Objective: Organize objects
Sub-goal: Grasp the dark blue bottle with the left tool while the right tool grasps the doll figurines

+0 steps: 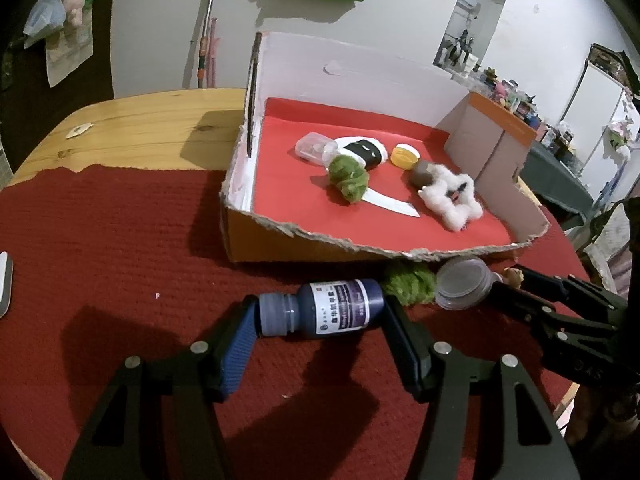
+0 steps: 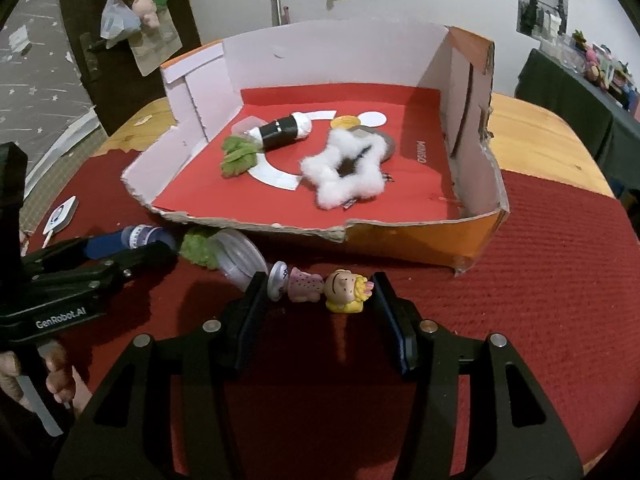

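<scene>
Both grippers clamp their picks end to end on the red cloth [image 1: 120, 240], the left gripper [image 1: 320, 312] on a dark bottle [image 1: 320, 312], the right gripper [image 2: 318, 288] on a doll [image 2: 320, 286], apparently bound for the cardboard box [image 2: 472, 236] at twelve o'clock.

Wooden table [image 1: 160, 120] — red mat [image 1: 120, 240]

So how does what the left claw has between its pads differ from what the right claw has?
The left claw is shut on a dark blue bottle with a printed label; the right claw is shut on a small cartoon figurine with yellow hair and a pink dress. The bottle is a plain cylinder, the figurine lumpy and multicoloured. Both lie on their sides on the red mat, pinched end to end, in front of the cardboard box.
</scene>
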A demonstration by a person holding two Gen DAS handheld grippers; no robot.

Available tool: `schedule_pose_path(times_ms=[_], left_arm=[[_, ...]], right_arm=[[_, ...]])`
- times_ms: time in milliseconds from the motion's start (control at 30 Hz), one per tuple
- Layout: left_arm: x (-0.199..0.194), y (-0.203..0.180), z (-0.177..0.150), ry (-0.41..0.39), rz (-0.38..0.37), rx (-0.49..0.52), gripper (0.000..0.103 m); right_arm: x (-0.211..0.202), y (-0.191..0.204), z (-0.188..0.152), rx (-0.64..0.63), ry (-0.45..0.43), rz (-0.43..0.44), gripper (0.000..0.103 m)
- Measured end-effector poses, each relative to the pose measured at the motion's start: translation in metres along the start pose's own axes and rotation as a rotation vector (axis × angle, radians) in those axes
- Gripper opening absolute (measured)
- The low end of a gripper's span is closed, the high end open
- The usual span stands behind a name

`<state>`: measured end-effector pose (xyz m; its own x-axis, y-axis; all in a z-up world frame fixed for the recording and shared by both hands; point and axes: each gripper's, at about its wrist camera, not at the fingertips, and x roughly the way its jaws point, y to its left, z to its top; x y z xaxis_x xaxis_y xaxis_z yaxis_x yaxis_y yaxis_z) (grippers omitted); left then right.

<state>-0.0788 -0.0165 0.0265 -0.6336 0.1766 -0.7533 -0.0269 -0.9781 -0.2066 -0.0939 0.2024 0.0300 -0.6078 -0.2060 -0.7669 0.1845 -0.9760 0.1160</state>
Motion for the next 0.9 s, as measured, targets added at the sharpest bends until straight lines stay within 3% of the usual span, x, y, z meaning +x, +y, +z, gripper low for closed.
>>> schedule_pose_path(times_ms=[900], left_arm=[[-0.039, -0.021, 0.004, -0.066, -0.068, 0.044, 0.064]], right_arm=[[-0.035, 0.023, 0.001, -0.050, -0.049, 0.048, 0.050]])
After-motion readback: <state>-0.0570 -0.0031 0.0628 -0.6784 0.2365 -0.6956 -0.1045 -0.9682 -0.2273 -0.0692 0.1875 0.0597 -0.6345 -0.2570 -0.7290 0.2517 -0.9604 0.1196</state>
